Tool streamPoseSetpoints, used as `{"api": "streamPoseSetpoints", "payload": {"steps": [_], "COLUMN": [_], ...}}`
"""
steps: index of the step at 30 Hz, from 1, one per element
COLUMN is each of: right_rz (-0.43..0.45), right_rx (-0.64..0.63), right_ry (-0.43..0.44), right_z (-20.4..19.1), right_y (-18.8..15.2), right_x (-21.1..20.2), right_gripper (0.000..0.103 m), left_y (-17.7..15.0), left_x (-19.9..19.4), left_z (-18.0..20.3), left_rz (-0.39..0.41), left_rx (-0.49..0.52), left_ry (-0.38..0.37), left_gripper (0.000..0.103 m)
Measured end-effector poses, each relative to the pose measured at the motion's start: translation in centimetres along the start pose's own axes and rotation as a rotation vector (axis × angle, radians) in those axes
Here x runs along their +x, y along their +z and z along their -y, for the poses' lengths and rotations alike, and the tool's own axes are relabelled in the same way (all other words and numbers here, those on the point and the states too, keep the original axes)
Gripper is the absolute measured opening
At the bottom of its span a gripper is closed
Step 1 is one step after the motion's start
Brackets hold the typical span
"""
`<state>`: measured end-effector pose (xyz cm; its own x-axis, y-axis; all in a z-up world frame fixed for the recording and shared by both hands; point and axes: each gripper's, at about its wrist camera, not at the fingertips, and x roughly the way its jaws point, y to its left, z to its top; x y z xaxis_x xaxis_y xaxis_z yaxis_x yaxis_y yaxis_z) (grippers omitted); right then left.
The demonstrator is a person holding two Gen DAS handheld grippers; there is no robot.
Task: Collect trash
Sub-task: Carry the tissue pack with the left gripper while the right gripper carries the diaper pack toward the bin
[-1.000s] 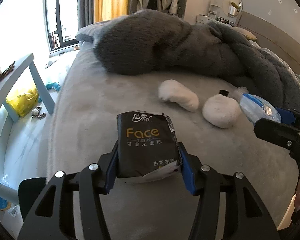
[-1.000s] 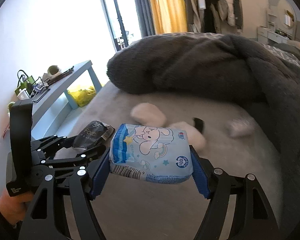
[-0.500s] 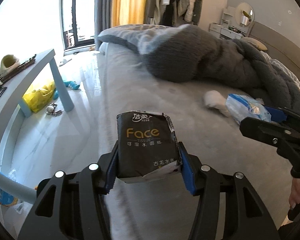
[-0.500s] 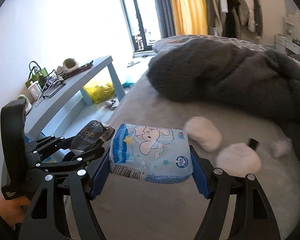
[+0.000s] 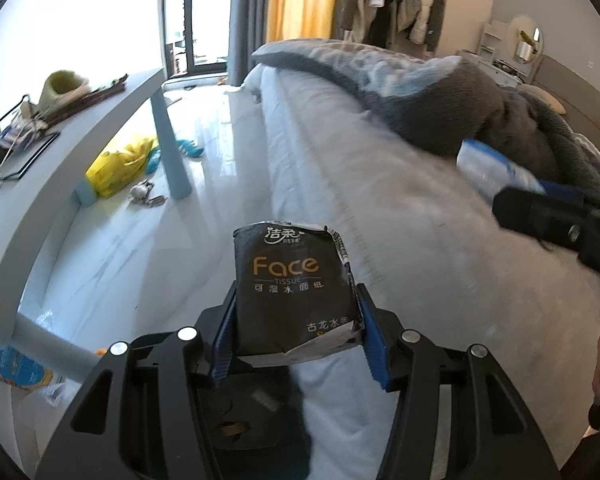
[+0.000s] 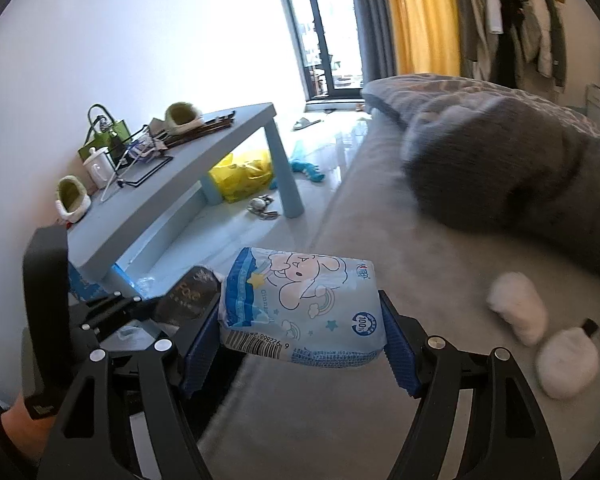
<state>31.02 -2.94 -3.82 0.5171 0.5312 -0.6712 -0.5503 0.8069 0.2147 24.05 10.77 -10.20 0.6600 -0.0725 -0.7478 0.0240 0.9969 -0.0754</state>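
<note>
**Both grippers loaded, held over bed edge**

Grey bed (image 5: 400,216) fills the right half of both views, dark blanket (image 6: 500,160) heaped upper right. Blue table (image 6: 188,184) sits left of frame, yellow bag (image 6: 244,172) under it on the floor. Right gripper (image 6: 300,328) is clamped on a light-blue cartoon tissue pack (image 6: 300,304), bottom centre. Left gripper (image 5: 296,320) is clamped on a black Face tissue pack (image 5: 292,288), bottom centre. Two white fluffy balls (image 6: 518,312) lie on the bed, lower right.
</note>
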Motion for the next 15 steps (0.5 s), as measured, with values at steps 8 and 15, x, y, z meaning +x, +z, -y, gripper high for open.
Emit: {"api": "streamPoseSetpoints", "payload": {"steps": [8, 15], "right_rz": [-0.019, -0.050], "right_rx": [-0.029, -0.054], "right_ry": [0.058, 0.094], "right_z": [-4.1, -7.2], "right_y": [0.8, 1.1], "right_x": [2.9, 5.8], "right_gripper": [0.074, 0.074], "left_y": [-2.2, -4.5], "left_x": [0.5, 1.7], "left_z": [-4.5, -7.4], "left_rz": [-0.067, -0.145], "left_rx": [-0.040, -0.058], "left_ry": [0.031, 0.048], "left_gripper": [0.057, 0.057]}}
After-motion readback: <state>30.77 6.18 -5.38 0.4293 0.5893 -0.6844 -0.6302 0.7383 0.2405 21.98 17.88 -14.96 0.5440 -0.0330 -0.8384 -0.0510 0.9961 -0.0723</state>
